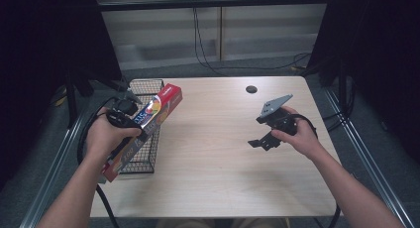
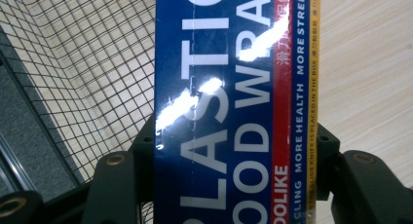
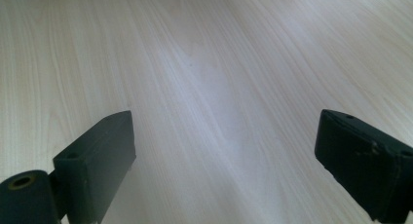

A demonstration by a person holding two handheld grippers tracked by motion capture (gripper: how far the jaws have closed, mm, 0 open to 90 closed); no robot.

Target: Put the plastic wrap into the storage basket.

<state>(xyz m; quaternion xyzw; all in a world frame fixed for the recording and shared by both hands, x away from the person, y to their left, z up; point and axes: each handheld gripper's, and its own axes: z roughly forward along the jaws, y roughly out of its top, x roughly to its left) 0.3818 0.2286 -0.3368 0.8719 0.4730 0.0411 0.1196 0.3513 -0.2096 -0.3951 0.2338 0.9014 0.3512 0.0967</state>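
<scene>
A long plastic wrap box (image 1: 148,121), blue and red with white lettering, is tilted above the black wire basket (image 1: 148,86) at the table's left. My left gripper (image 1: 130,131) is shut on the box near its middle; in the left gripper view the box (image 2: 229,107) runs up between the two jaws, with the basket mesh (image 2: 87,68) behind it on the left. My right gripper (image 1: 260,140) hovers over the table's right half, open, with only bare wood (image 3: 219,102) between its jaws.
The light wooden table (image 1: 218,158) has a small black round grommet (image 1: 251,89) near its far edge. Cables hang behind the table. Metal rails run along both sides.
</scene>
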